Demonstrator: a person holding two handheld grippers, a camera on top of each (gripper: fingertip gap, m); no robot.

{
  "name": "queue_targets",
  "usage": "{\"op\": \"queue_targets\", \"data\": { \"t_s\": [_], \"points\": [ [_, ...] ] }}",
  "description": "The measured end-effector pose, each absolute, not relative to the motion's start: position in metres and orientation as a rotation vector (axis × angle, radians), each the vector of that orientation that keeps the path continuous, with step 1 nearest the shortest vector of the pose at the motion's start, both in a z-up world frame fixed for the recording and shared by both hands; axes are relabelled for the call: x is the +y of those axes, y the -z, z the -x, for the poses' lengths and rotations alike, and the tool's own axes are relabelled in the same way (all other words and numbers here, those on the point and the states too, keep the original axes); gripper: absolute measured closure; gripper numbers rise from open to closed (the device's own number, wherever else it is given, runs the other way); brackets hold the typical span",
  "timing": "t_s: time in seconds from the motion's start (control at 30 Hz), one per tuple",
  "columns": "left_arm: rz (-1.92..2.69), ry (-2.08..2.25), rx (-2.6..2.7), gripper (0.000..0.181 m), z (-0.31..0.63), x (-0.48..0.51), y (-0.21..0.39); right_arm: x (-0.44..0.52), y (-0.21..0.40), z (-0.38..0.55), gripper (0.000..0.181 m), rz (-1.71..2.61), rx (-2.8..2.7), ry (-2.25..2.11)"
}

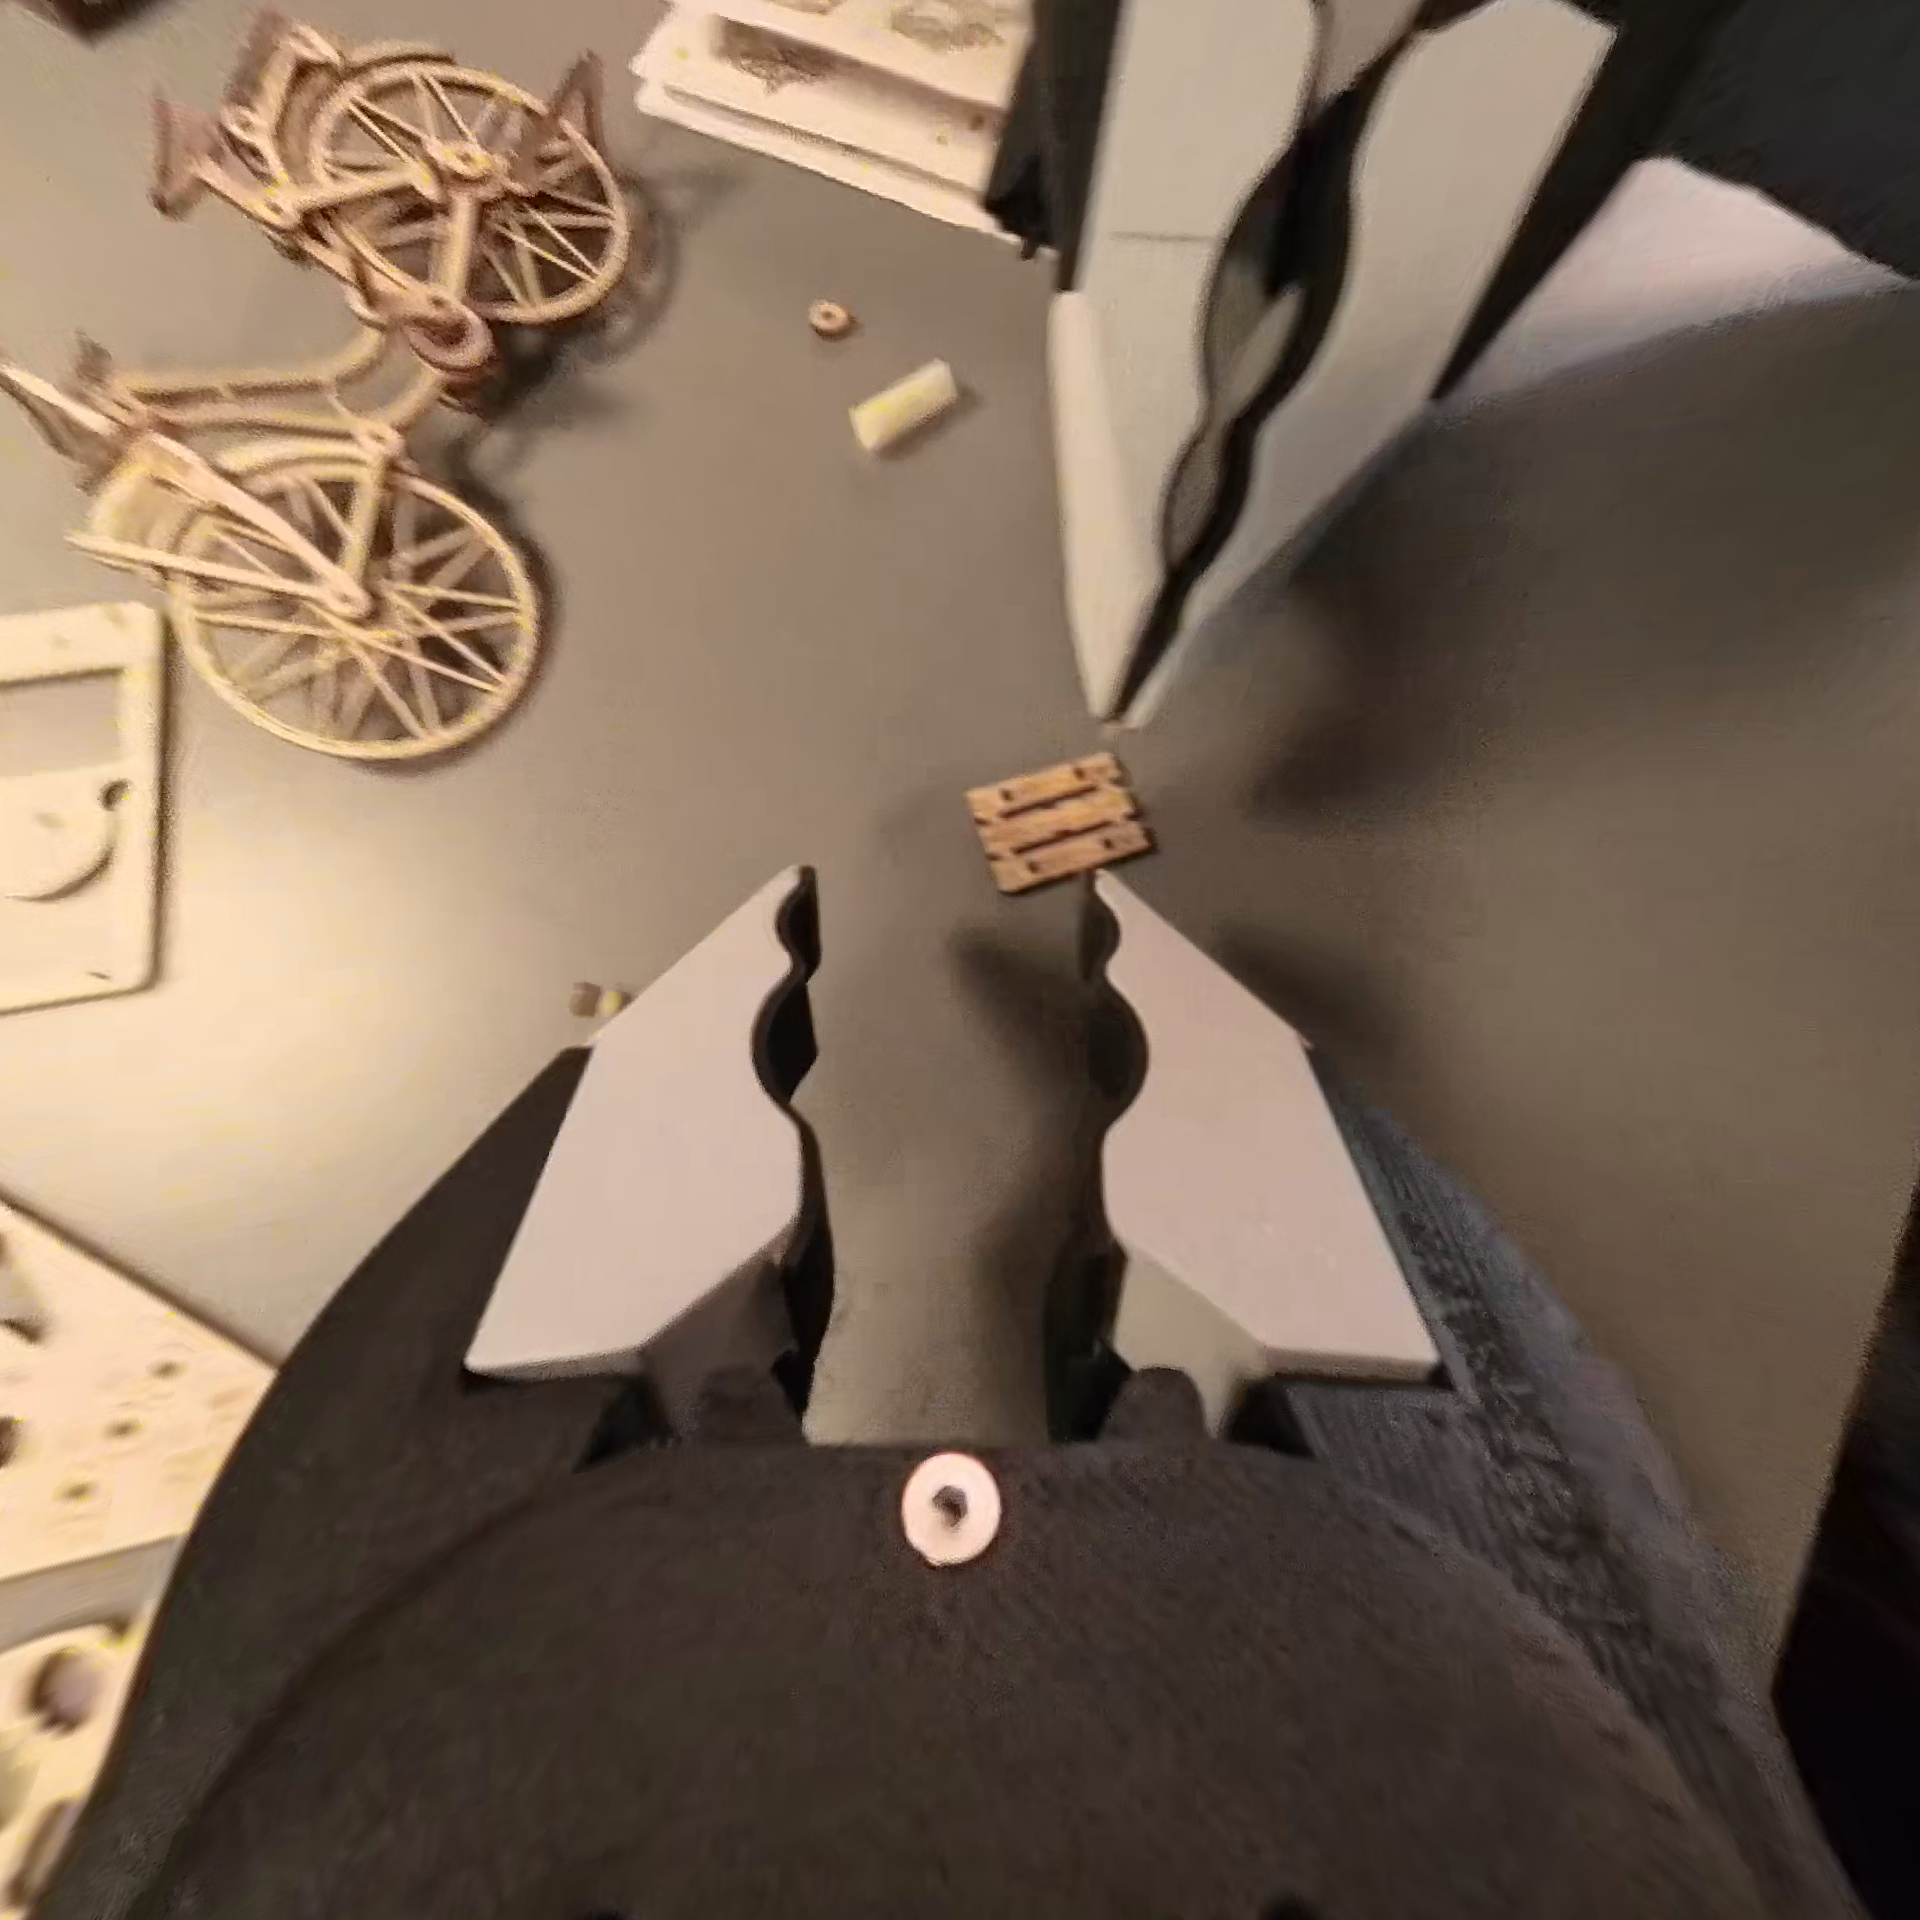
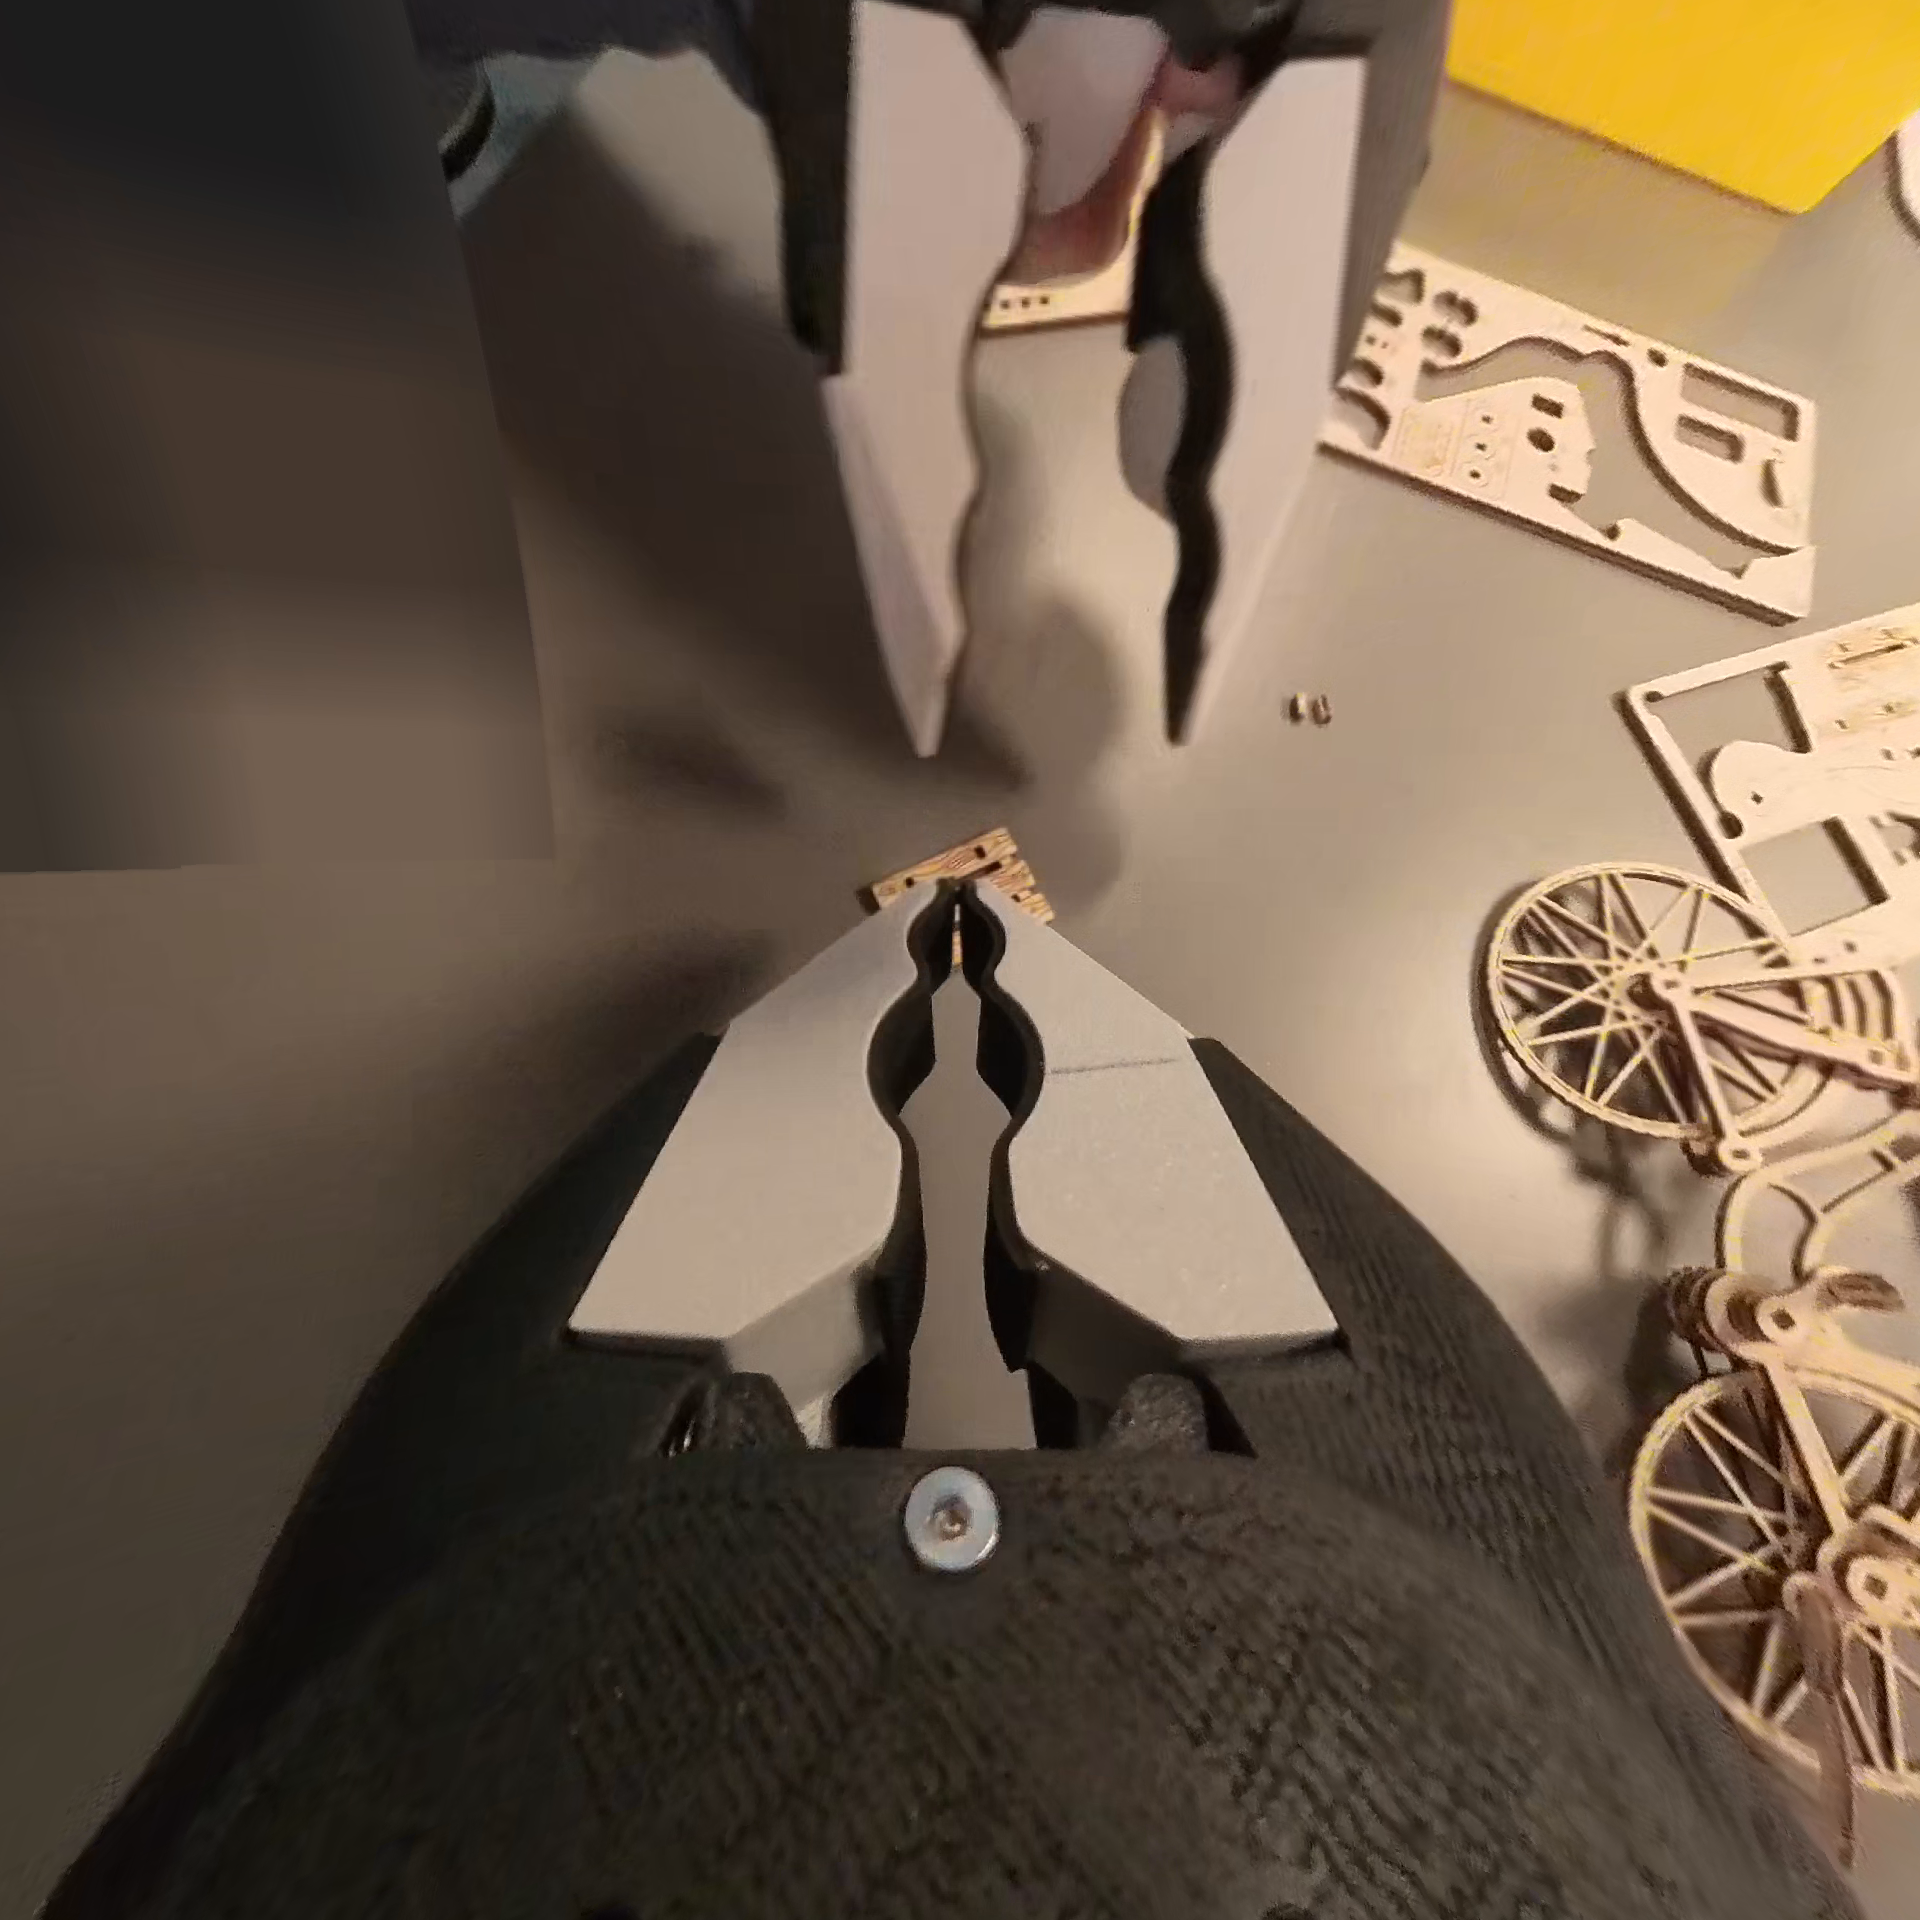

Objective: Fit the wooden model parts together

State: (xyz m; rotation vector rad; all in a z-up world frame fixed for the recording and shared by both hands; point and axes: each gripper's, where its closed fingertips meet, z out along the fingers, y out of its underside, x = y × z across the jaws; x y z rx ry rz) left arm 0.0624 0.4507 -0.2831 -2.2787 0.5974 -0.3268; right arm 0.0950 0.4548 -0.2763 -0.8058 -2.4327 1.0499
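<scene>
A small slatted wooden part [image 1: 1058, 833] lies flat on the grey table, and in the right wrist view [image 2: 899, 885] it shows just beyond my right fingertips. My left gripper [image 1: 951, 894] is open and empty, its right fingertip beside the part's near edge. It also shows from the front in the right wrist view [image 2: 1049, 740]. My right gripper [image 2: 956, 906] is shut with only a sliver of gap and hovers over the part. In the left wrist view [image 1: 1114, 712] its tips are a little apart from the part. A wooden bicycle model [image 1: 343, 416] lies on its side to the left.
The bicycle model also shows in the right wrist view [image 2: 1714, 1143]. Punched-out wooden sheets [image 1: 73, 800] [image 2: 1579, 447] lie around. A small wooden ring [image 1: 831, 317], a pale block [image 1: 902, 403] and tiny bits [image 2: 1311, 709] lie loose. A booklet [image 1: 831, 94] and a yellow box [image 2: 1662, 94] are farther off. Left tips to right tips: about 4 centimetres. From the left gripper's tips to the wooden bicycle model [image 1: 343, 416] is close to 15 centimetres. It is also in sight in the right wrist view [image 2: 1771, 1184].
</scene>
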Motion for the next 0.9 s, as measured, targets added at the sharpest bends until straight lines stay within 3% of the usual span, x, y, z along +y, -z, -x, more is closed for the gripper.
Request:
{"op": "queue_targets", "data": {
  "t_s": [0.2,0.33,0.7,0.8,0.9],
  "points": [
    [2.327,0.324,0.553,0.112,-0.082,0.441,0.306,0.450,0.286,-0.084,0.181,0.716,-2.523,-0.982],
    [2.312,0.293,0.477,0.112,-0.095,0.448,0.308,0.454,0.295,-0.078,0.181,0.684,-2.582,-0.884],
    [2.273,0.271,0.586,0.147,-0.092,0.450,0.309,0.450,0.298,-0.078,0.181,0.671,-2.625,-0.927],
    [2.249,0.304,0.666,0.165,-0.091,0.448,0.309,0.449,0.300,-0.078,0.181,0.653,-2.641,-0.913],
    [2.235,0.342,0.688,0.159,-0.088,0.447,0.309,0.450,0.301,-0.080,0.181,0.666,-2.653,-0.903]
  ]
}}
